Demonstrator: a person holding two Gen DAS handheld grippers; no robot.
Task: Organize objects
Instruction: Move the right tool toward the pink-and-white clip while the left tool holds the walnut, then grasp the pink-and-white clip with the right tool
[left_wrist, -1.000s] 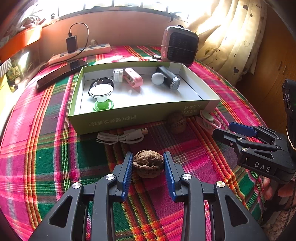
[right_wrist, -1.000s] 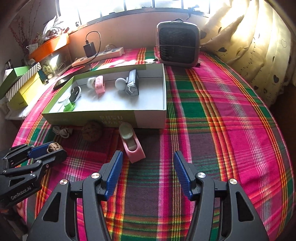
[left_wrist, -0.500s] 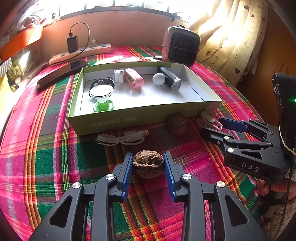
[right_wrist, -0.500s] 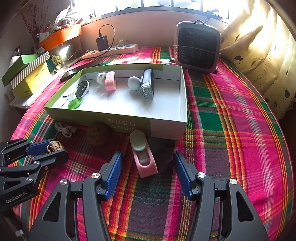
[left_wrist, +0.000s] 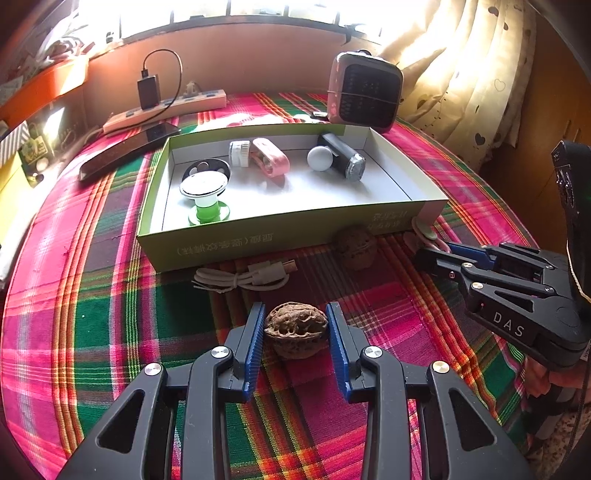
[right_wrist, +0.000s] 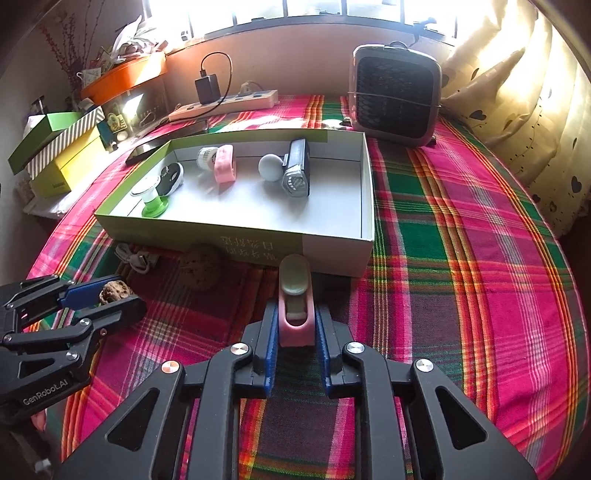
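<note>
Right wrist view shows the right gripper (right_wrist: 295, 332) with its blue pads pinched on the near end of a pink plastic clip-shaped holder with a pale green oval pad (right_wrist: 295, 299); the jaws have just been closing onto it. The holder lies on the red and green plaid tablecloth (right_wrist: 461, 258), its far end just beside the near wall of the open green and white cardboard box (right_wrist: 332, 254).

It looks light and stiff, and its smooth plastic sides could slip. A hold low across the 2 flat flanks, as now, seems sounder than one on the rounded green top.

Left wrist view has the left gripper (left_wrist: 295, 328) nipping a wrinkled brown walnut (left_wrist: 295, 332) by its 2 sides, near the tablecloth. The shell is hard, light and ridged, so the ribbed pads should bite well, though a round nut can roll out if squeezed off-centre.

A 2nd, darker walnut (left_wrist: 355, 248) and a coiled white charging cable (left_wrist: 243, 277) lie against the box's near wall, not yet gathered. The cable is limp and best taken at its bundled middle.
</note>
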